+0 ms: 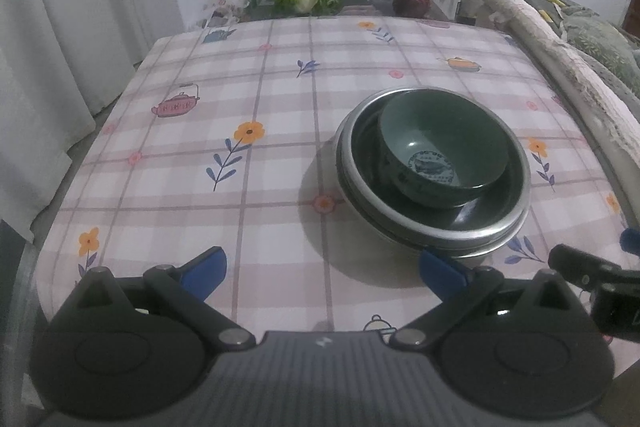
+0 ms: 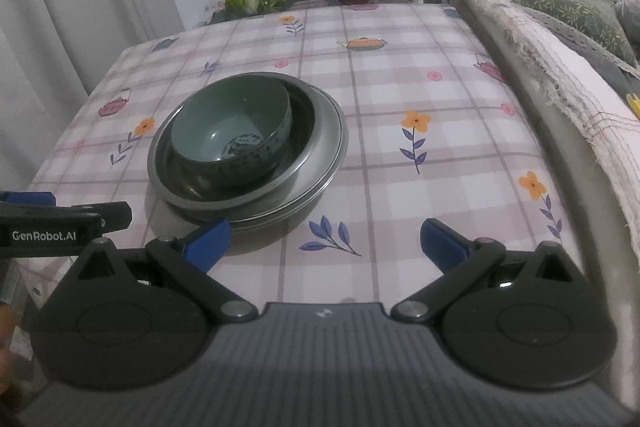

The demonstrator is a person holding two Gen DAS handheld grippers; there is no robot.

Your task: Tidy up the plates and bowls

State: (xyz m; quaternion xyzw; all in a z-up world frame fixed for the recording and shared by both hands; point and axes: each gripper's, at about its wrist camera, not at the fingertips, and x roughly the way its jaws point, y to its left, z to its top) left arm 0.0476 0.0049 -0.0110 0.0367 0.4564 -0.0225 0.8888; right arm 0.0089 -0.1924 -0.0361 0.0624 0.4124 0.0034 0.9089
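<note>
I hold my left gripper (image 1: pixel 323 273) and right gripper (image 2: pixel 325 243) wide and empty at the table's near edge, since the green bowl (image 1: pixel 442 151) already nests in the dark dish (image 1: pixel 480 213) atop the steel plates (image 1: pixel 504 241), stacked compactly toward that edge.

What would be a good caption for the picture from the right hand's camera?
Open right gripper faces a green bowl nested in a dark bowl on stacked metal plates.
</note>
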